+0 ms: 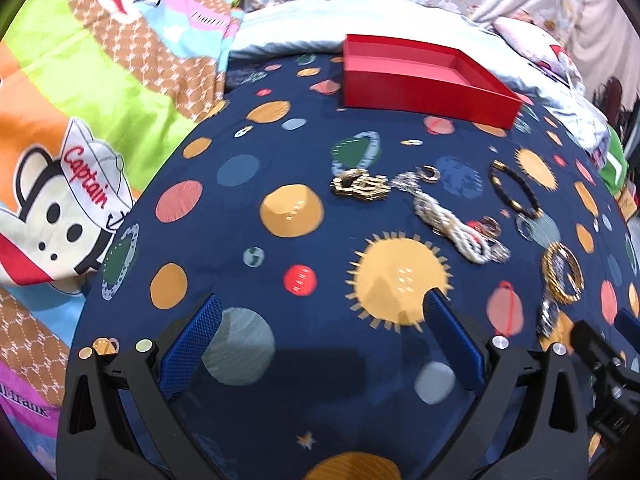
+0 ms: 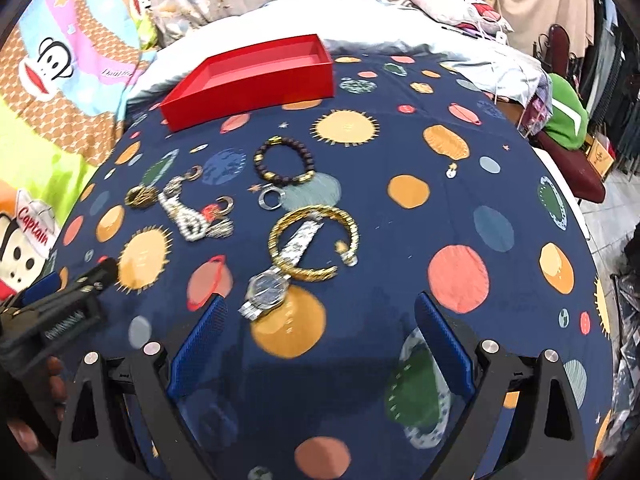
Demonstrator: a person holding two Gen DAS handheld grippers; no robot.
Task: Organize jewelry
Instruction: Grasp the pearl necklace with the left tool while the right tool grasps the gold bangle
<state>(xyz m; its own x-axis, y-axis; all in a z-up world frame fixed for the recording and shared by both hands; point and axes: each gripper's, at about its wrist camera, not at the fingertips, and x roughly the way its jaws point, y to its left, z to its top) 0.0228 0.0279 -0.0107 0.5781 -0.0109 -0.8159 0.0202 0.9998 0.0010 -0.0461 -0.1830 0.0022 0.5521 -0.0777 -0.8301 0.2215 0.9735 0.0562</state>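
Note:
An empty red box (image 1: 424, 80) stands at the far side of the navy planet-print cloth (image 1: 304, 160); it also shows in the right wrist view (image 2: 256, 80). Jewelry lies spread in front of it: a gold chain bracelet (image 1: 360, 187), a pearl strand (image 1: 452, 224), a dark bead bracelet (image 2: 282, 162), a silver ring (image 2: 271, 199), a gold bangle (image 2: 314, 242) and a silver watch (image 2: 268, 288). My left gripper (image 1: 320, 340) is open and empty, near of the gold chain. My right gripper (image 2: 320, 340) is open and empty, just near of the watch.
The cloth lies on a bed with cartoon-monkey bedding (image 1: 80, 160) to the left and a pale quilt (image 2: 400, 24) behind the box. A green item (image 2: 568, 120) and a dark red chair (image 2: 576, 172) stand off the bed's right edge.

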